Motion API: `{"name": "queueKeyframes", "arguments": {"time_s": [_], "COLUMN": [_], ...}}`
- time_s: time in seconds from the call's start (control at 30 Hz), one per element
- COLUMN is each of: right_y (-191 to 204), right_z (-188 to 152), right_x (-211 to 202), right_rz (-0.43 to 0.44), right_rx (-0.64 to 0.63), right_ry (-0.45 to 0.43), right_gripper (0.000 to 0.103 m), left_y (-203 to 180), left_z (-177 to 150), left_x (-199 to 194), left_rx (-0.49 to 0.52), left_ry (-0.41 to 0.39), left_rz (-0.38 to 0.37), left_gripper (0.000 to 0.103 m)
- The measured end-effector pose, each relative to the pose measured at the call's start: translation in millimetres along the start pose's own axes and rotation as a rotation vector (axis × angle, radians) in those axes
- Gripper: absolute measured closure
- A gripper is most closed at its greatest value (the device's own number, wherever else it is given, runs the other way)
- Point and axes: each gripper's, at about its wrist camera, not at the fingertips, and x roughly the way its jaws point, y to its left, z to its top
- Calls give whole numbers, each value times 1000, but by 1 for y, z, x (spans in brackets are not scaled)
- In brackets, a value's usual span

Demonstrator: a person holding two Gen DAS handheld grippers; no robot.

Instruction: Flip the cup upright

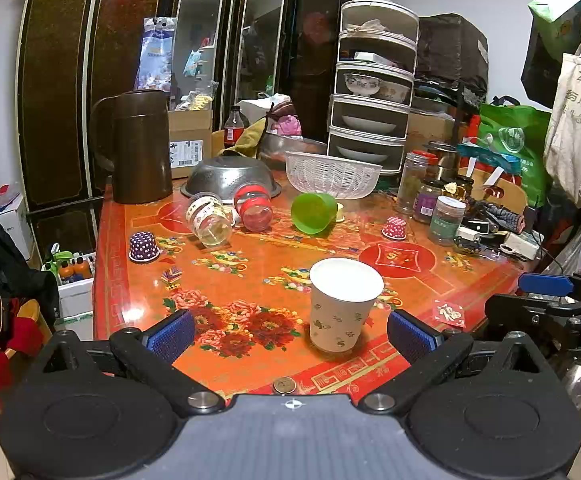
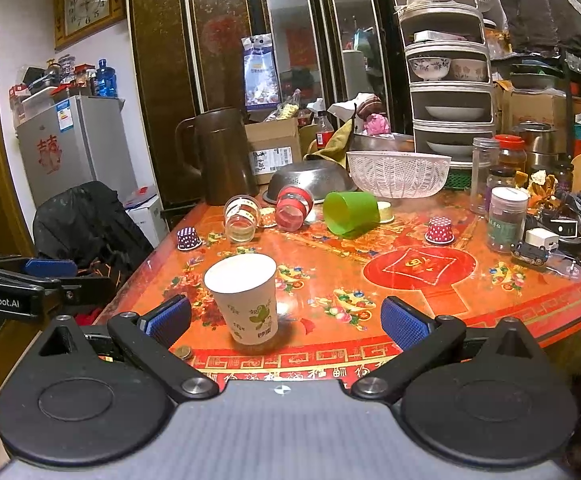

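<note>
A: Standing on its narrow base, the white paper cup with green leaf print (image 1: 344,304) has its wide mouth facing up and its long axis vertical, near the front edge of the orange floral desk (image 1: 250,248).

B: Agreed; from the right wrist view the same cup (image 2: 246,298) is upright too, leaning neither way. Further back, a green plastic cup (image 1: 313,213) lies on its side, long axis level with the desk, its open mouth turned toward the back right.

A: The left tool (image 1: 290,336) is spread wide, holding nothing. The paper cup sits ahead of it, nearer the right blue pad, with a gap on both sides.

B: The right tool (image 2: 284,320) is likewise wide apart and empty, with the cup just inside its left pad, not touching. Both tools are held low and roughly level, pointing across the desk, side by side.

A: A small coin (image 1: 283,385) lies at the desk's front edge.
</note>
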Motion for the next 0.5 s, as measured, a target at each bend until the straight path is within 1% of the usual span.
{"name": "queueKeyframes", "arguments": {"time_s": [0.5], "right_y": [1], "right_z": [1], "right_x": [0], "right_rz": [27], "right_rx": [-5], "right_ry": [-2], "right_gripper": [1], "left_y": [0], "left_z": [0], "left_x": [0], "left_rx": [0], "left_ry": [2], "left_rz": [4], "left_gripper": [0]}}
